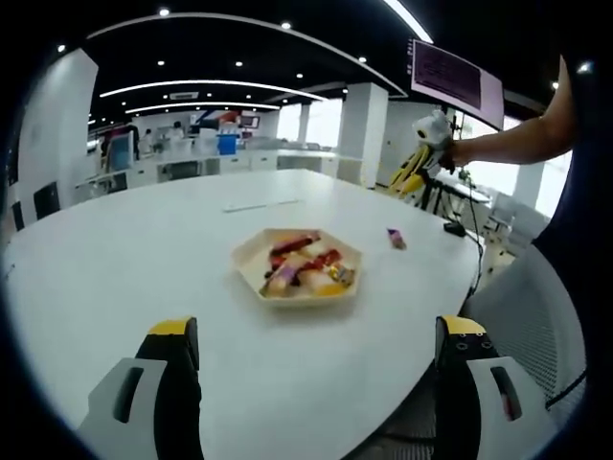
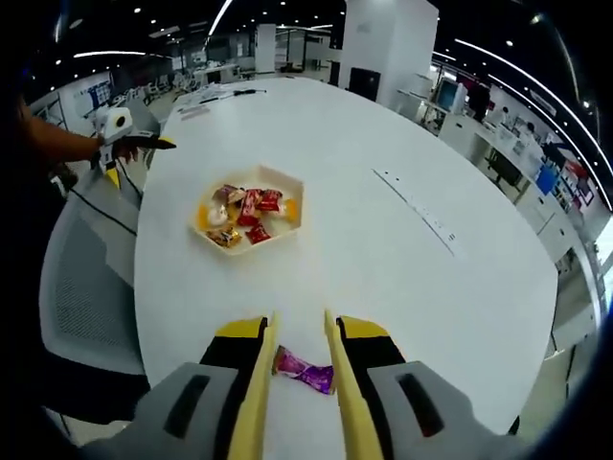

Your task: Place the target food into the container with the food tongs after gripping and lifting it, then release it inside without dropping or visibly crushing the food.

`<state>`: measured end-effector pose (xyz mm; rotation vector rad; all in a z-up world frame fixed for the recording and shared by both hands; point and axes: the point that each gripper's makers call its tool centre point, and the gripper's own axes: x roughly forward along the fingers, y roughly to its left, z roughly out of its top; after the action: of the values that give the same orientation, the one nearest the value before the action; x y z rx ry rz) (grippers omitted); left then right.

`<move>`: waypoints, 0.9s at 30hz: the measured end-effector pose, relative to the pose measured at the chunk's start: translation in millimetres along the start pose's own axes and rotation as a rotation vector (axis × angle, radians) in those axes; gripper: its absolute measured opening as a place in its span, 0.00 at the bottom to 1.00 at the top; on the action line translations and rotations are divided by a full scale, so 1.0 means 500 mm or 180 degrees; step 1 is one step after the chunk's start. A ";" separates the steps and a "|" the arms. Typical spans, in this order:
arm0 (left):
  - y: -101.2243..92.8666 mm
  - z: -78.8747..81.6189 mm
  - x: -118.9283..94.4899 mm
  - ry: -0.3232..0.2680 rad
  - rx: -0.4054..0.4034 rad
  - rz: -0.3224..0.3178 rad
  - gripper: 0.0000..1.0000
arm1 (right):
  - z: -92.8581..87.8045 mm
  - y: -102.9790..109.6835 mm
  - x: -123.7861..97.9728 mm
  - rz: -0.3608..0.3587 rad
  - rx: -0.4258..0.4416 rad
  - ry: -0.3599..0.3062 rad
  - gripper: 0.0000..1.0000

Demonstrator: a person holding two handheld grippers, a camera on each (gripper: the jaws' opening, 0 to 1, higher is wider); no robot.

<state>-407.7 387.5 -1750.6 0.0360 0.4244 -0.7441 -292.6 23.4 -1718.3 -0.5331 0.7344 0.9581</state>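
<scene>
White and round, the desk (image 1: 144, 259) carries a shallow pale tray (image 1: 299, 265) heaped with wrapped snacks (image 1: 305, 268) in red, yellow and orange. In the left gripper view the left claw (image 1: 317, 337) hovers over the near side of the desk with its two yellow-tipped jaws spread wide and nothing between them. A small purple-wrapped candy (image 1: 396, 239) lies on the bare desk to the right of the tray, apart from it and near the desk's edge. Beyond it, a person's hand holds the right claw (image 1: 421, 163) above the desk edge.

In the right gripper view the right claw (image 2: 299, 331) carries yellow tongs (image 2: 257, 383) whose two blades run forward, parted. The purple candy (image 2: 305, 370) lies on the desk in the gap between the blades; whether they touch it cannot be told. The tray (image 2: 292, 185) sits farther ahead, well apart from the candy. At the far left a hand holds the left claw (image 2: 129, 144) beside a grey chair (image 2: 81, 278).
</scene>
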 end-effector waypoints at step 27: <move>0.005 -0.009 0.002 0.0065 -0.0002 0.0037 1.00 | -0.113 -0.005 0.029 0.0081 -0.0002 0.0195 0.27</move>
<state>-407.2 389.5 -1755.2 0.0454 0.4435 -0.7326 -302.9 -9.2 -1765.6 -0.5568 0.7973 0.9691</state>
